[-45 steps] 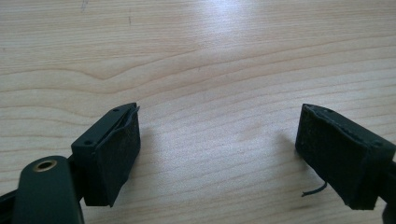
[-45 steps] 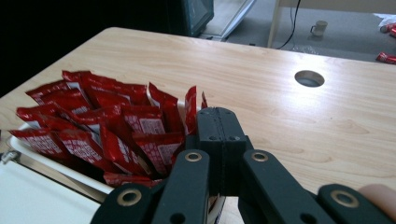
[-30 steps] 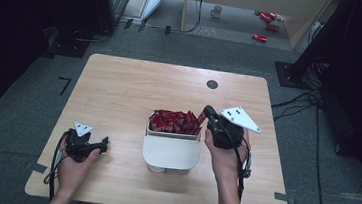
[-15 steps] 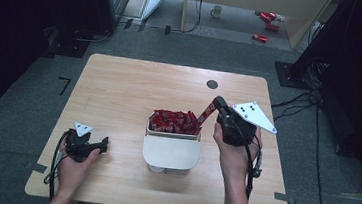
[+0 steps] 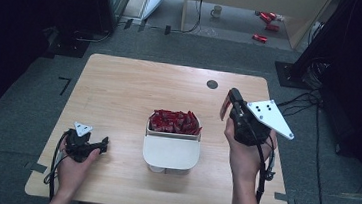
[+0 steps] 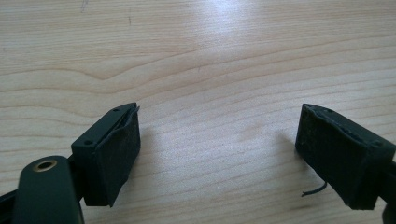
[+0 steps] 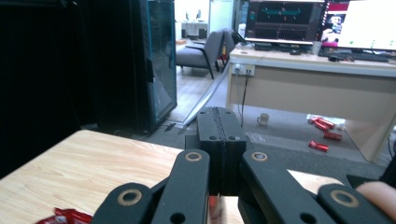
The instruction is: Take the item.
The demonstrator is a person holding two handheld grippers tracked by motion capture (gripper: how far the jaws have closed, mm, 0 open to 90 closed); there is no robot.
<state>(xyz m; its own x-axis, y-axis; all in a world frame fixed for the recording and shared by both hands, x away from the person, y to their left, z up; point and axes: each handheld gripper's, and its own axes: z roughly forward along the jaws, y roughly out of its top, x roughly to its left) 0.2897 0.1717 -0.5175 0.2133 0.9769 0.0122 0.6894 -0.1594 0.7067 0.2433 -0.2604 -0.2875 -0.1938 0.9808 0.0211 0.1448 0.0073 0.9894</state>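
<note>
We see a light wooden surface with a white square container standing near its middle, toward the person's side. The container is heaped with small red wrapped packets, which rise above its rim at the far side.

The right tongs are held up over the surface, to the right of the container and apart from it, by the person's right hand. Their jaws are pressed together, and in the high view a thin red packet sits pinched at their tip. In the right gripper view the two black jaws meet flat along their length, with a sliver of red showing low between the arms. The grey three-cornered plate on top of these tongs juts out to the right, past the edge of the surface.

The left tongs rest low near the front left corner of the surface, held in the person's left hand and well apart from the container. In the left gripper view their jaws stand wide apart over bare wood, with nothing between them.

Beyond the surface, on the grey floor, lie a few more red packets and a pale mug beside a wooden desk.
</note>
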